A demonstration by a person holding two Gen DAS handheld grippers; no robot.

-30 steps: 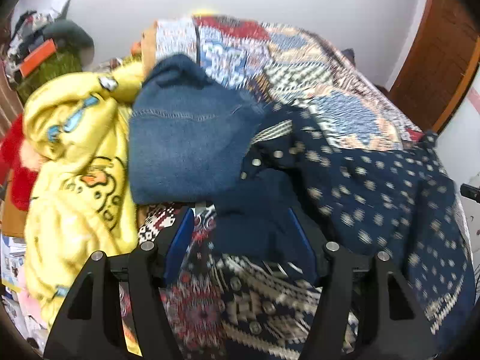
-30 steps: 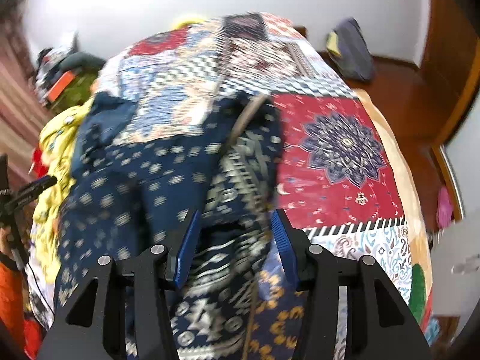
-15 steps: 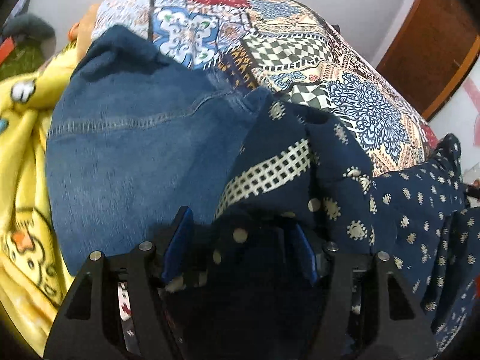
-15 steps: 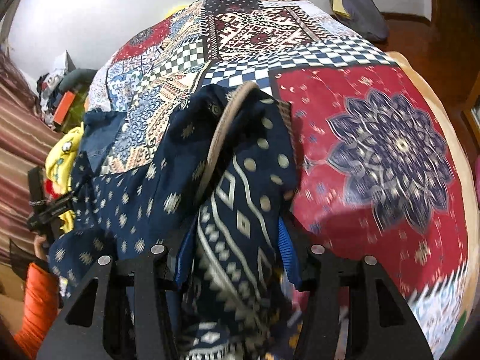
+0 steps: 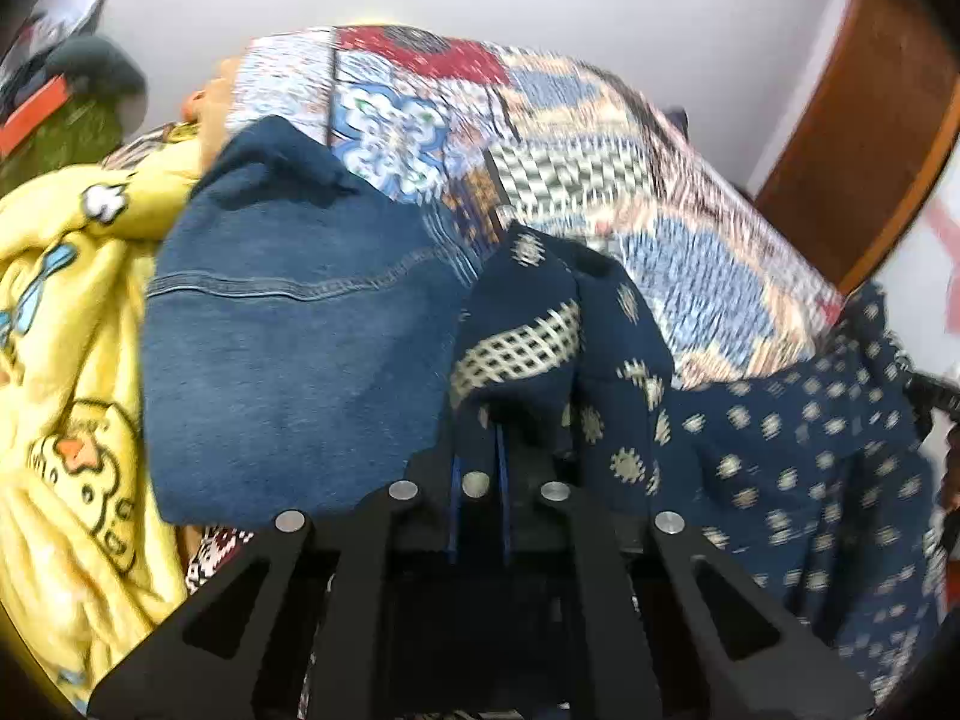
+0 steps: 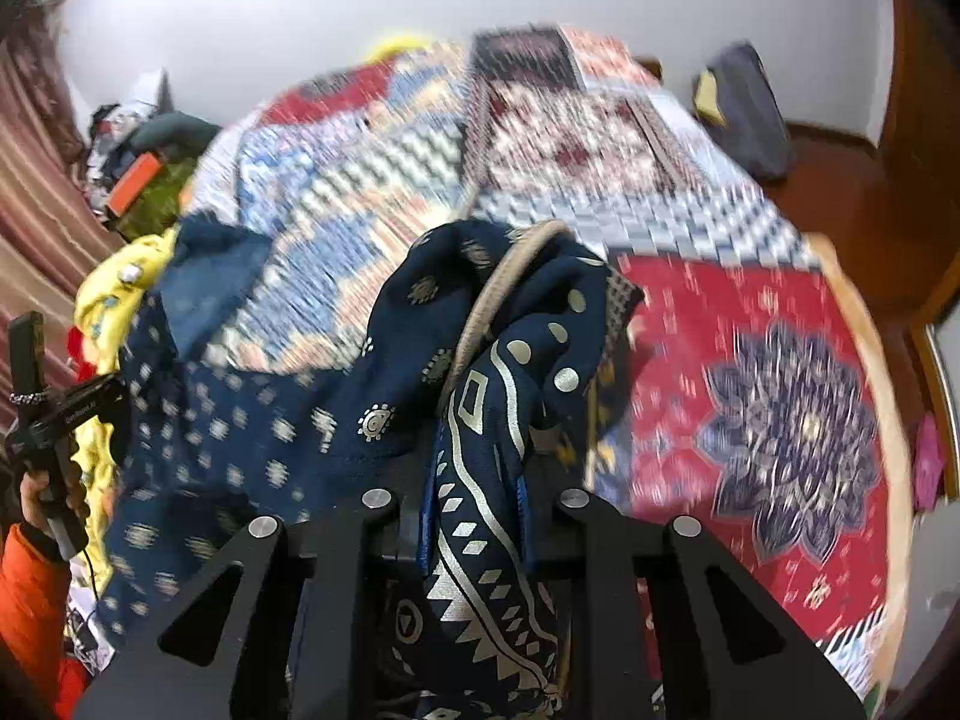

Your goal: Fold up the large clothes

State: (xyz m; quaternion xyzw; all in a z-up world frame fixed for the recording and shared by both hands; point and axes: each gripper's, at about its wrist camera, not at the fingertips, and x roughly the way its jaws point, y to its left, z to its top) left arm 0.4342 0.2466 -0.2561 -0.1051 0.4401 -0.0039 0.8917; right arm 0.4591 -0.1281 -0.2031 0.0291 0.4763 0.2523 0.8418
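A large navy garment (image 5: 630,360) with pale dots and geometric borders lies bunched on the patchwork bed quilt (image 5: 570,180). My left gripper (image 5: 480,462) has its jaws closing tight on a gathered fold of it, blue pads nearly together with cloth between. In the right wrist view the same garment (image 6: 414,324) humps up with a beige trim band on top. My right gripper (image 6: 480,480) is closing on a thick patterned fold, pads pressing the cloth. The garment hangs slack between the two grippers.
Folded denim jeans (image 5: 288,348) and a yellow cartoon blanket (image 5: 72,420) lie left of the garment. A hand in an orange sleeve (image 6: 30,588) holds the other gripper handle (image 6: 60,408). A wooden door (image 5: 870,120) stands right; a dark bag (image 6: 744,108) sits past the quilt (image 6: 750,360).
Both grippers moved forward over the garment's edge and closed on it; the jaws stood open around the cloth before. The gripped folds now rise off the quilt.
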